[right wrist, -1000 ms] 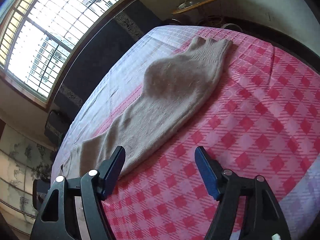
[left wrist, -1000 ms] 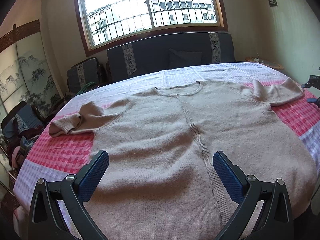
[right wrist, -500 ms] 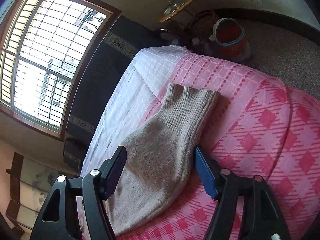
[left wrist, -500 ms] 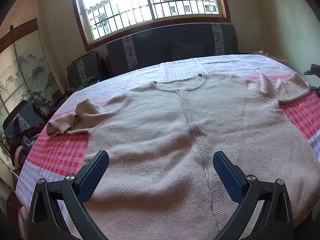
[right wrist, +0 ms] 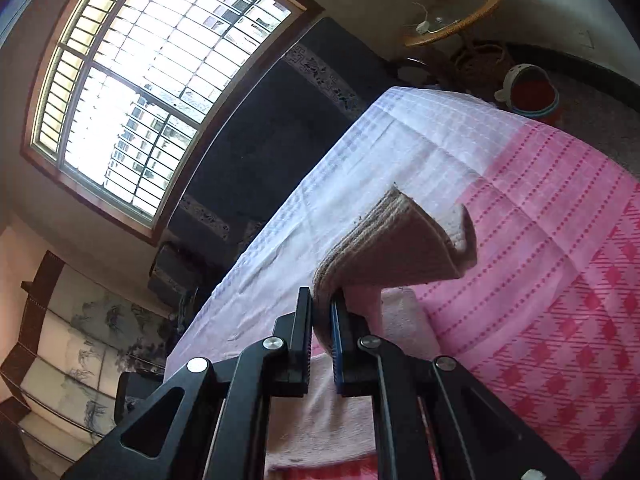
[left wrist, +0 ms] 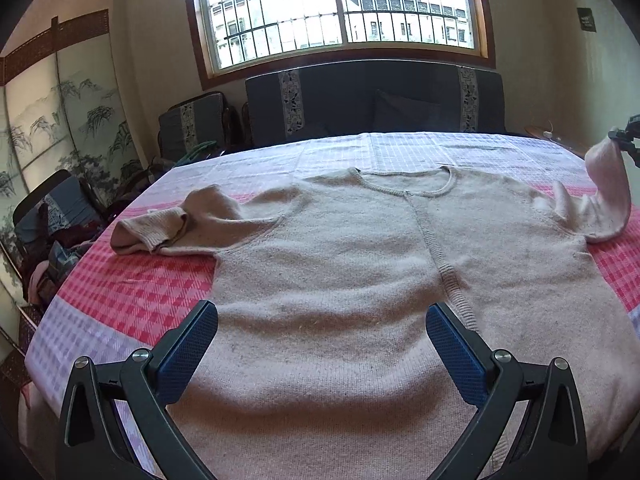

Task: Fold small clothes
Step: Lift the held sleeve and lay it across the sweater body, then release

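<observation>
Sweater (left wrist: 360, 280) was laid flat on the checked cloth (left wrist: 132, 288), its body spread ahead of and beneath the wide-open left gripper (left wrist: 322, 340), while its right sleeve (right wrist: 404, 248) was pinched at the cuff between the closed jaws of the right gripper (right wrist: 322, 320) and held above the cloth.

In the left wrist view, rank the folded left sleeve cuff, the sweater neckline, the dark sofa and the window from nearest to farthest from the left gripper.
From the left gripper, which hovers open over the sweater's lower part:
1. Folded left sleeve cuff, on the left, on the checked cloth.
2. Sweater neckline, centre, farther up the table.
3. Dark sofa, beyond the table's far edge.
4. Window, on the wall above the sofa.
</observation>
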A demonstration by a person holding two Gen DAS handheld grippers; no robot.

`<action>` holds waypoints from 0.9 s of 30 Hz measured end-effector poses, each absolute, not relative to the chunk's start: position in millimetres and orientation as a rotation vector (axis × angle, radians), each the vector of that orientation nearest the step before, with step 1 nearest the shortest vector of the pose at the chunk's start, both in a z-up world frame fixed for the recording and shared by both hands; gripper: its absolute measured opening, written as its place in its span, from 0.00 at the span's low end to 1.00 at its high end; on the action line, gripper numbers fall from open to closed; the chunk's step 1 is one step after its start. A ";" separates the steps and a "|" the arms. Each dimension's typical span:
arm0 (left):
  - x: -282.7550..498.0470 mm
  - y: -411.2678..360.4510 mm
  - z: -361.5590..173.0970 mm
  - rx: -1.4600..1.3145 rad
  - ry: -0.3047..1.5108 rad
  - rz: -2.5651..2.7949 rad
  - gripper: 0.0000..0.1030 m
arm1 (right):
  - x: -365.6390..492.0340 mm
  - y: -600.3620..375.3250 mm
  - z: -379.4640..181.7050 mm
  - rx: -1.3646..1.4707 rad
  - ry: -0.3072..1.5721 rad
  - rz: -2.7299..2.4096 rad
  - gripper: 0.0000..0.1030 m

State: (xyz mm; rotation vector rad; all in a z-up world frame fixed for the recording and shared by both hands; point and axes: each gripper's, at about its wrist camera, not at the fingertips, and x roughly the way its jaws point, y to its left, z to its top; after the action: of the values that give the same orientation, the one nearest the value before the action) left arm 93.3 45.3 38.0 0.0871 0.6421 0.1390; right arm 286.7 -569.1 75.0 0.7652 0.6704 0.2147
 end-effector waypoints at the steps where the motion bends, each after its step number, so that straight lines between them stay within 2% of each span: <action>1: 92.3 51.8 38.6 0.070 0.638 0.145 1.00 | 291.5 -540.2 85.3 0.747 0.664 0.258 0.09; 4: 87.1 69.1 38.9 0.030 0.630 0.159 1.00 | 305.2 -454.6 100.2 0.705 0.668 0.376 0.09; 7: 83.4 83.7 34.8 0.015 0.637 0.167 1.00 | 313.8 -363.3 92.2 0.649 0.703 0.465 0.08; 16: 84.3 123.9 26.3 -0.055 0.654 0.186 1.00 | 312.0 -161.3 0.2 0.496 0.940 0.595 0.08; 22: 99.3 140.9 27.7 -0.108 0.672 0.175 1.00 | 290.4 -120.2 -25.1 0.493 1.022 0.763 0.12; 27: 138.0 148.7 36.3 -0.211 0.729 0.026 1.00 | 259.9 -175.8 -4.0 0.521 0.915 0.730 0.13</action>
State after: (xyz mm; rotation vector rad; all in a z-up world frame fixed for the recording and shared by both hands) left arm 138.0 148.7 36.3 -0.2110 0.7291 0.0256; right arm 259.9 -175.8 -4.0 0.5209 0.9152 0.7296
